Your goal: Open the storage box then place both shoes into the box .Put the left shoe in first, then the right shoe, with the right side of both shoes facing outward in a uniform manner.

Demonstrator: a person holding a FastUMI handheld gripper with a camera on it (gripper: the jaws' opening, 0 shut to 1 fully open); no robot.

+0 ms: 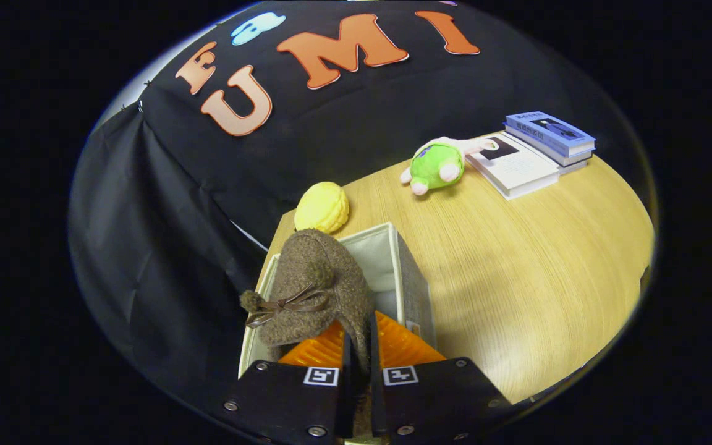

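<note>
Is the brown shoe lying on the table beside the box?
No, the tongs grip the shoe and hold it above the open box.

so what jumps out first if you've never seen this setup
The brown fuzzy shoe with its bow, pinched in the claw above the open storage box. Beyond them on the wooden table sit a yellow plush, a green plush toy and stacked books.

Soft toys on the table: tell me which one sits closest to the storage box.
The yellow plush, right behind the open box. The green plush lies farther off, beside the books.
</note>
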